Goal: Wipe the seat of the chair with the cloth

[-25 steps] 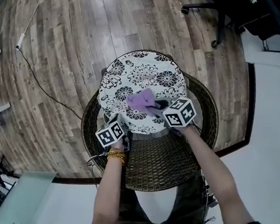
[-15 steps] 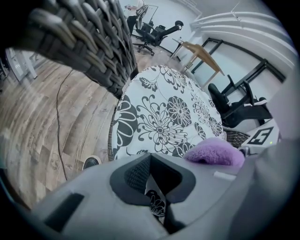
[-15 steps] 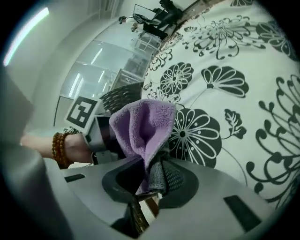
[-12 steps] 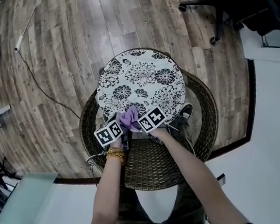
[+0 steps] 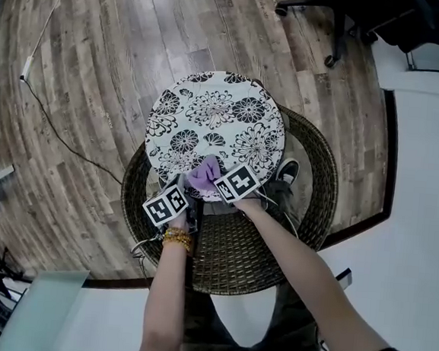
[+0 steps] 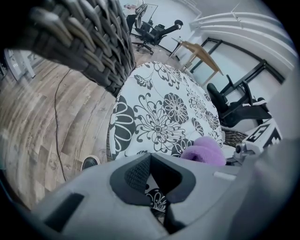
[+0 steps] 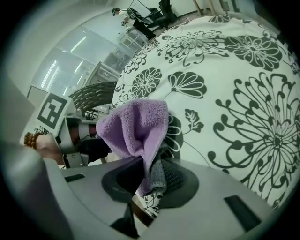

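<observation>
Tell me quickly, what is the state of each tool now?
Left tool: closed, holding nothing visible.
Right tool: closed on the purple cloth.

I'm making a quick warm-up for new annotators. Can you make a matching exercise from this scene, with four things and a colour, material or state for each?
Things:
1. cloth
2. seat cushion
3. chair frame
4. floor

Descriptions:
a. wood planks
b. purple, clamped in the right gripper
c. white with a black flower print
d. dark woven wicker

Pairs: 1-b, 2-c, 3-d, 4-a
</observation>
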`<state>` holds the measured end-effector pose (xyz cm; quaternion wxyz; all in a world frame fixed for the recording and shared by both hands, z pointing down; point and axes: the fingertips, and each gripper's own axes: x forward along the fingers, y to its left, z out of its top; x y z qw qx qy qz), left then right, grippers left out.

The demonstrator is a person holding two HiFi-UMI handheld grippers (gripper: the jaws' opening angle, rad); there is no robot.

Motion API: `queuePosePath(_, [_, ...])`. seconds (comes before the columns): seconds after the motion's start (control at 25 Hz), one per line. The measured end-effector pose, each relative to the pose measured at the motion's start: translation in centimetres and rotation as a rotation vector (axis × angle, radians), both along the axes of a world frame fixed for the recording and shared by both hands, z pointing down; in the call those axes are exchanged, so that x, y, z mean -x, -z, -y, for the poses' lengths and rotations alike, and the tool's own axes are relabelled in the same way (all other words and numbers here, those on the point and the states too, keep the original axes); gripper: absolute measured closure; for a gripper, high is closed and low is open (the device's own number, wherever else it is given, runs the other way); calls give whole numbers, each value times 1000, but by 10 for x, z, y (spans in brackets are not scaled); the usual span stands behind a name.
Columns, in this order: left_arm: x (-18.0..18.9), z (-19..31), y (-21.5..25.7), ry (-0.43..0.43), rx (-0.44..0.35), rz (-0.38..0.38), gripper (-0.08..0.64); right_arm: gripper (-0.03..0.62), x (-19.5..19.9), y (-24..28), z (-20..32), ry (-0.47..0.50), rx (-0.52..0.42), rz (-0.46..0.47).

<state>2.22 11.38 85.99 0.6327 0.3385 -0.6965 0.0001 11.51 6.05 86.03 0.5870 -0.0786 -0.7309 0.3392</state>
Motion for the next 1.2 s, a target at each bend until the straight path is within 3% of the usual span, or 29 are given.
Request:
queuePosePath(0.2, [0,0,-1,12,-9,-9,543,512,-11,-1,46,-98,-9,-6])
queuePosePath(0.56, [-1,-1,-1,22,-13,-15,543,511,-38,4,156,-274,-127,-48])
queuePosePath(0.88, [0,0,2,-18,2,14,543,513,-51,24,206,-491,-330,-111])
queuePosePath(1.04, [-13,4,13,-77,14,-5,541,512,-28,72,192,-499,-408,46])
queuePosePath(1.12, [-21,18,26,-113,-14,-11,541,512,-12,104,181,-500,-422,152])
queuePosePath(1.2, [-22,36,51,-187,-75,40,541,512,5,134,168,-491,-438,252])
